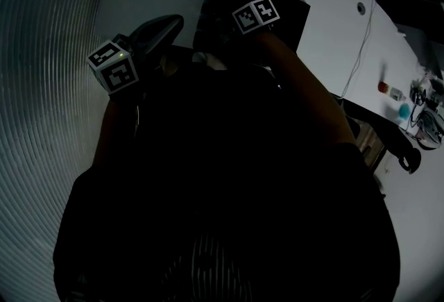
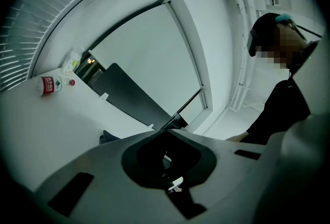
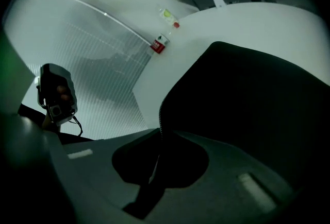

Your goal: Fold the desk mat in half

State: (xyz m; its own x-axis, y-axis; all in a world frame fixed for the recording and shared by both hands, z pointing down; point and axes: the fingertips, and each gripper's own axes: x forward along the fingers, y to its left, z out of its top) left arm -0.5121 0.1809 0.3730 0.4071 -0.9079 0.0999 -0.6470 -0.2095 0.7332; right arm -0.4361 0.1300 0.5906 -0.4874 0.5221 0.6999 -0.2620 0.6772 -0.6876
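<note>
Right claw (image 3: 160,134): clamped narrow on the edge of the desk mat (image 3: 247,94). In the right gripper view the mat's stitched edge runs down into your jaws.
Left claw (image 2: 167,128): jaws together with nothing between them, over the white counter (image 2: 46,125). A dark scrap shows just past them, too little of it to name.
Desk mat: black, on the counter at the upper centre of the head view. It fills the right half of the right gripper view, too dark there to tell flat from lifted.
Hidden: your dark torso and arms fill most of the head view and cover the mat's near part. Of your grippers, mainly the left marker cube (image 1: 112,66) and the right marker cube (image 1: 255,14) show clearly.
Far edge: a red-labelled bottle (image 2: 51,84) lies on the counter at the left of the left gripper view.
Right edge: another person (image 2: 281,104), cut off by the frame.
</note>
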